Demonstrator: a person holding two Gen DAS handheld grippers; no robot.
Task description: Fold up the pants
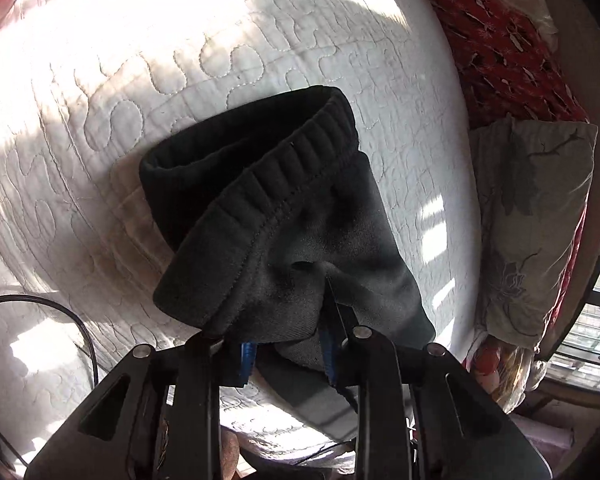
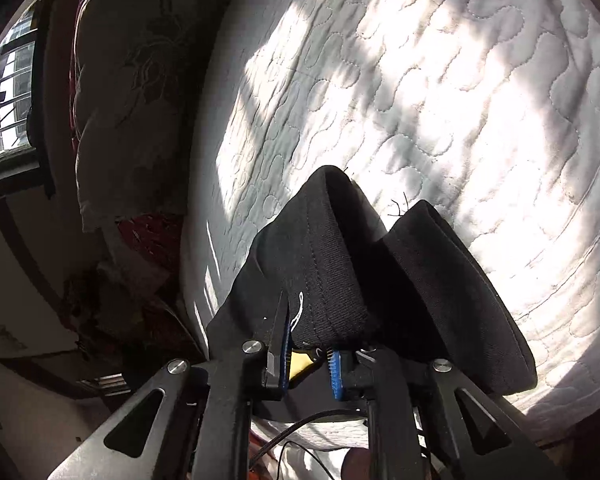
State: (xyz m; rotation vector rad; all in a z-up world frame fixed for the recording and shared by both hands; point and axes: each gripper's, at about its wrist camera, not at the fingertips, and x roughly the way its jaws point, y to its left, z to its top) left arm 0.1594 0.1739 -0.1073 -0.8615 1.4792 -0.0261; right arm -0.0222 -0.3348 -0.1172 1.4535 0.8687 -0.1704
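Bed [image 1: 100, 100] first, since it fills both views: a white quilted mattress cover with wavy stitching, streaked with sun and shadow. Along its edge sits a grey flowered pillow [image 1: 532, 216], at the right of the left wrist view and the upper left of the right wrist view, with a red patterned blanket [image 1: 508, 40] above it.

Next down in size, the black pants [image 1: 284, 216]. They hang off both grippers just above the bed, so they're held up rather than lying flat. In the left wrist view the ribbed waistband [image 1: 300, 148] runs from lower left to upper right and gapes open away from the camera.

In the right wrist view two hemmed leg cuffs [image 2: 328, 248] stick up side by side, pointing away toward the middle of the bed.

So I'd guess the long axis of the pants runs between the two hands, waist at one, cuffs at the other, and neither hand is nearer.

Left gripper [image 1: 288, 354] is clamped on fabric just below the waistband, blue pads buried in cloth. Right gripper [image 2: 310, 362] is pinched tight on the cuff ends, a yellow tag [image 2: 300, 364] peeking between its pads.
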